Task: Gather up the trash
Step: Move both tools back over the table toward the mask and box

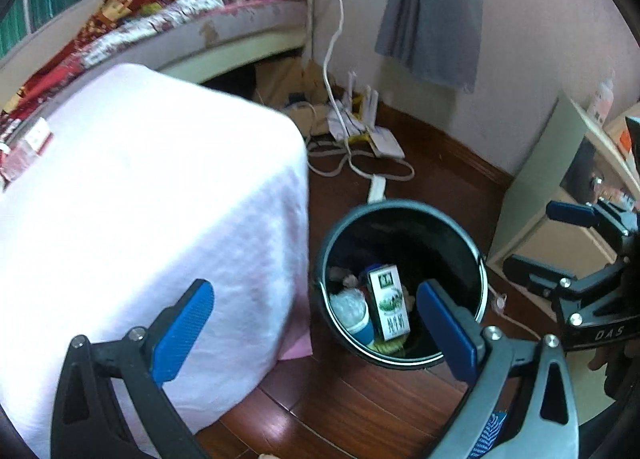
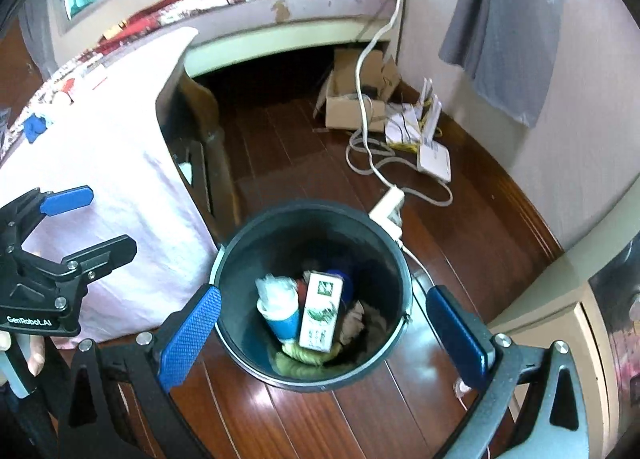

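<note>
Standing near-upright in the bin (image 2: 240,259) — milk carton (image 2: 321,312), long axis vertical

"GenRobot.AI" on the left hand-held gripper (image 2: 86,221); "DAS" on the right hand-held gripper (image 1: 548,239); milk carton (image 1: 388,302) print illegible

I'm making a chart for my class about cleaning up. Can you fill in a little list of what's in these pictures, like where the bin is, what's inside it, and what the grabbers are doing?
place: bedroom with a wooden floor
bin: dark round trash bin on the floor, beside the table with a white cloth
in the bin: milk carton standing up, blue and white cup, crumpled bits
left gripper: open, holding nothing
right gripper: open, holding nothing, over the bin
nearby: white power strip and cables, cardboard box
</note>
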Demonstrator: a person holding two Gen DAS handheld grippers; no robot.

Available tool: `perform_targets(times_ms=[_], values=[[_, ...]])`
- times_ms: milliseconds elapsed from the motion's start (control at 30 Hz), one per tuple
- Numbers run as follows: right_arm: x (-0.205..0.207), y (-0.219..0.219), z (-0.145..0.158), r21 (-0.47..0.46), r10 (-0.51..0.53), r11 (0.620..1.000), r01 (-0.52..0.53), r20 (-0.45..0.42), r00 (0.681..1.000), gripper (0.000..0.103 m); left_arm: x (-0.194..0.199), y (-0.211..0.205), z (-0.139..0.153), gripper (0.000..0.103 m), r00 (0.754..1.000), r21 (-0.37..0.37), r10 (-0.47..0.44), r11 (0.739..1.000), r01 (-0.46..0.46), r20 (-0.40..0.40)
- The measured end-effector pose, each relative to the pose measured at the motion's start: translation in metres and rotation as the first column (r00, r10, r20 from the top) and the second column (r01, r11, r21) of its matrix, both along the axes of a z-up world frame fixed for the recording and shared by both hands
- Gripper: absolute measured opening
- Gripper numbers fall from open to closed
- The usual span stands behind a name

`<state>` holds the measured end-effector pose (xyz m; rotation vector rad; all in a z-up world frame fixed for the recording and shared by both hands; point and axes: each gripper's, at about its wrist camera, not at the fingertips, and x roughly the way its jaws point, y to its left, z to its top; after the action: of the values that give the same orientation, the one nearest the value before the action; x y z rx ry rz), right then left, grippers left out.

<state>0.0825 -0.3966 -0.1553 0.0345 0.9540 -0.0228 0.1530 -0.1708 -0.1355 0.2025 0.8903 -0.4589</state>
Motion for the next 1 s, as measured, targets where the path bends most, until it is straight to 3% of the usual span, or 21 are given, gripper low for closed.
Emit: perform_targets(times_ms=[267, 733, 1000], values=[[0.004, 0.028, 0.031, -0.002, 0.050, 0.999, -0.050, 0.088, 0.995, 0.103, -0.002, 0.022, 0.025, 0.102, 0.998, -0.016, 0.039, 0.999, -0.038, 0.054], [0.012, 0.061, 0.047, -0.002, 0.119, 0.993, -0.120, 0.129, 0.984, 0.103, -0.008, 0.065, 0.036, 0.102, 0.989, -0.025, 0.128, 0.992, -0.127, 0.077], [0.023, 0.090, 0.062, 0.028, 0.177, 0.982, -0.186, 0.195, 0.965, 0.103, -0.008, 0.110, 0.047, 0.102, 0.970, -0.035, 0.224, 0.975, -0.221, 0.097]])
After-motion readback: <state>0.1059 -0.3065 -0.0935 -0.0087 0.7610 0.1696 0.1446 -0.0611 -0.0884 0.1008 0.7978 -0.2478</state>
